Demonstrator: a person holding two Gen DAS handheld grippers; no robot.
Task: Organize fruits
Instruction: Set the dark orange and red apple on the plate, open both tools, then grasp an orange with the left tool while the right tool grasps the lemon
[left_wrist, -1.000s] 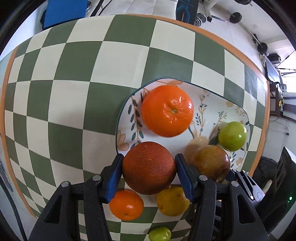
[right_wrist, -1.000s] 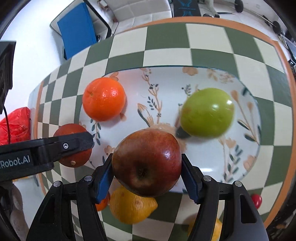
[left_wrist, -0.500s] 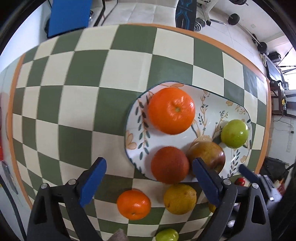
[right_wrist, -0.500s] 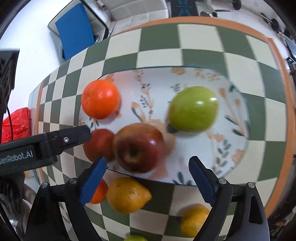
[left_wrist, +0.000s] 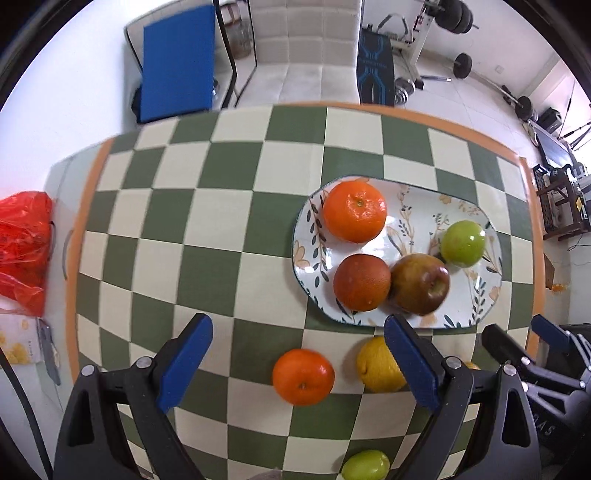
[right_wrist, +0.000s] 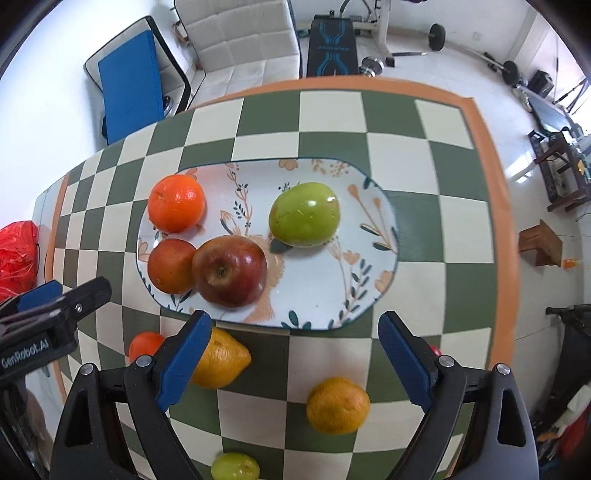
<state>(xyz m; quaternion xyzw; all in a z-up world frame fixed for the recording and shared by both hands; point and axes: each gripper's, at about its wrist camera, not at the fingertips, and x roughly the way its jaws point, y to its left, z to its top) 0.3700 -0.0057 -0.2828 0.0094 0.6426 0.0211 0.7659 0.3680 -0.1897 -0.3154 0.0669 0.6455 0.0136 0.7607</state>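
Note:
A floral plate (left_wrist: 476, 306) (right_wrist: 325, 295) holds an orange (left_wrist: 354, 211) (right_wrist: 176, 208), a dark blood orange (left_wrist: 362, 282) (right_wrist: 170, 266), a red apple (left_wrist: 420, 283) (right_wrist: 229, 271) and a green apple (left_wrist: 463, 243) (right_wrist: 303, 213). On the checked cloth nearer me lie a small orange (left_wrist: 303, 376) (right_wrist: 146, 345), a lemon (left_wrist: 376, 363) (right_wrist: 218, 363), another orange (right_wrist: 338, 405) and a small green fruit (left_wrist: 365, 464) (right_wrist: 234, 467). My left gripper (left_wrist: 297, 363) is open and empty above the small orange. My right gripper (right_wrist: 293, 356) is open and empty, nearer me than the plate.
A red plastic bag (left_wrist: 22, 243) lies off the table's left edge. The table's orange border (right_wrist: 495, 206) runs along the right. A white sofa (right_wrist: 240, 40), a blue mat and gym weights stand on the floor beyond.
Both grippers opened, leaving the blood orange and the red apple on the plate, then pulled back and up away from the plate.

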